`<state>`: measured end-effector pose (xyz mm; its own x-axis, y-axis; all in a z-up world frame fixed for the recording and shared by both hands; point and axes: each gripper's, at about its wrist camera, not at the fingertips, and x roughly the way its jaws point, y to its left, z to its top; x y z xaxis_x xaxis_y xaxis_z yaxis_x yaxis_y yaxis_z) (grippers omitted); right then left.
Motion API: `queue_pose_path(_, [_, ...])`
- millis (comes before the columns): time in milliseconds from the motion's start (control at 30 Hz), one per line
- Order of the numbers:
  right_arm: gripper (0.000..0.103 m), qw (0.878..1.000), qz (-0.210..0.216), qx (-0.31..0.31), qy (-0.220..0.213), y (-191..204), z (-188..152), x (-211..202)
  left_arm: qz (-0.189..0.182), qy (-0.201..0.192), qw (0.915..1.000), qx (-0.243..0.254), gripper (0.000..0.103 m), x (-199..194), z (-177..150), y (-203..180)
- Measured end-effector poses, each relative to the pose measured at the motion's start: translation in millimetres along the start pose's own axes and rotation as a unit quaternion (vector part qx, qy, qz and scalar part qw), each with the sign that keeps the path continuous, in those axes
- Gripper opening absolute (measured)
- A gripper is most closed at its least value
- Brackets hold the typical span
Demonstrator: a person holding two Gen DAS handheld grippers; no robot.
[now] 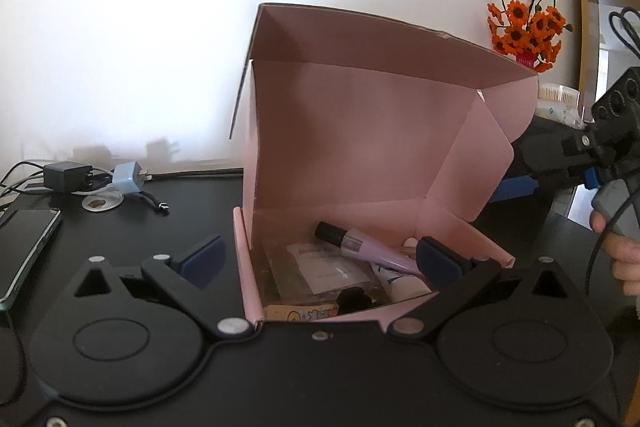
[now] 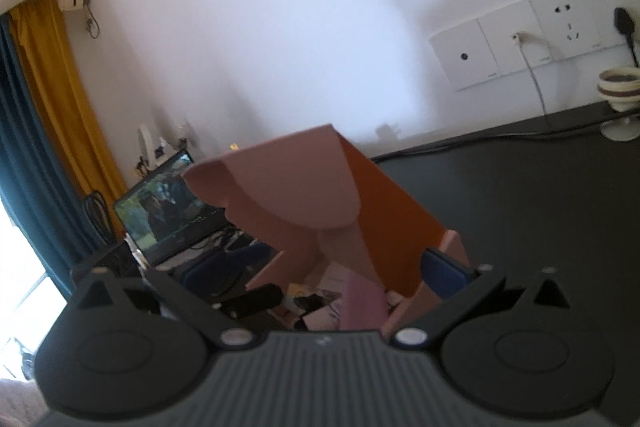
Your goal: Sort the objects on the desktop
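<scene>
A: While the pink box (image 1: 360, 131) is kept open on the black desk (image 1: 168, 227), where are the things?

B: A purple tube (image 1: 368, 251) and a white tube (image 1: 400, 283) are seen inside it. A phone (image 1: 28, 251) and chargers (image 1: 80, 177) are left on the desk.

A: How are the grippers held?

B: The left gripper (image 1: 320, 259) is spread wide, with nothing held. The right gripper (image 2: 320, 263) is spread wide too.

A: How should it be done well?

B: The lid should be kept up. The box floor is partly hidden in the blurred right view.

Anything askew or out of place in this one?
The pink box has its lid standing up, half open, leaning over the contents. Inside, a purple tube lies slanted across the other items. Left gripper open, straddling the box's front corner. Nothing spilled or damaged.
</scene>
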<state>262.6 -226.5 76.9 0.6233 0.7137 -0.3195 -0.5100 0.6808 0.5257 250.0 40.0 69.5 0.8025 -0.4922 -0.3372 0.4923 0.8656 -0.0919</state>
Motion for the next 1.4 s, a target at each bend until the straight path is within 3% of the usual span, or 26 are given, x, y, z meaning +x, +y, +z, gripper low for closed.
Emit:
queue_pose_path(300, [0.102, 0.997, -0.076, -0.023, 0.006, 13.5, -26.8, -7.5, -0.002, 0.001, 0.9999, 0.016, 0.103, -1.1, -1.0, -5.5])
queue_pose_path(567, [0.102, 0.991, -0.122, -0.052, 0.017, 24.0, -47.7, -4.5, 0.002, 0.003, 1.0000, -0.007, 0.103, -0.5, -1.5, 1.4])
queue_pose_path(800, [0.102, 0.987, -0.158, -0.038, 0.018, 18.1, -51.3, 1.6, 0.009, 0.001, 0.9996, -0.027, 0.103, -1.0, -1.4, 8.2])
queue_pose_path(1133, [0.102, 0.986, -0.158, -0.054, -0.003, 24.8, -55.6, -7.6, 0.005, -0.027, 0.9996, 0.006, 0.103, -7.6, 0.0, -3.4])
queue_pose_path(1400, [0.102, 0.988, -0.146, -0.052, -0.021, 24.9, -52.2, -18.5, 0.005, -0.033, 0.9994, 0.001, 0.103, -8.0, 1.5, -2.8])
